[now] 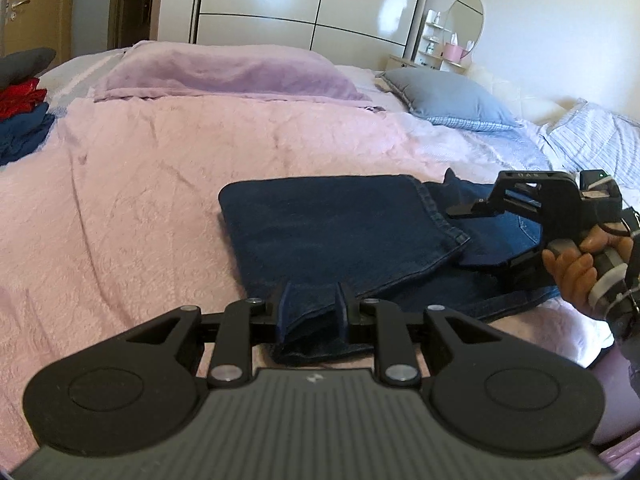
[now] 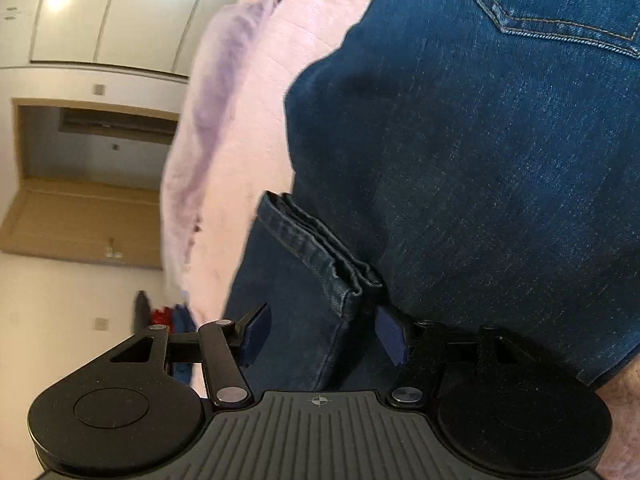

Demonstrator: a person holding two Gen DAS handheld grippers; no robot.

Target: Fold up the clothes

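Straddling the near hem of the jeans (image 1: 336, 236) at the bottom centre of the left wrist view, the left gripper (image 1: 310, 304) stands narrow, its blue pads (image 1: 285, 304) on either side of a denim fold; whether they actually press the cloth cannot be told. The jeans lie folded over on the pink bedspread (image 1: 140, 184), mid-frame, with one layer overlapping another toward the right.

At the right edge of that view, the right gripper (image 1: 476, 236), held by a hand (image 1: 576, 260), hovers wide over the garment's far side. In the right wrist view its jaws gape around a stacked hem edge (image 2: 320, 248), pads clear of the fabric.

Risks, as judged: the left grip looks shallow and may slip off the thick hem if pulled. The right gripper, closing on only some of the stacked layers, would skew the fold. Dragging could also rumple the bedspread.

Further back, a lilac blanket (image 1: 224, 72), a grey pillow (image 1: 448, 96) and, upper left, other clothes (image 1: 24, 120) lie well apart.
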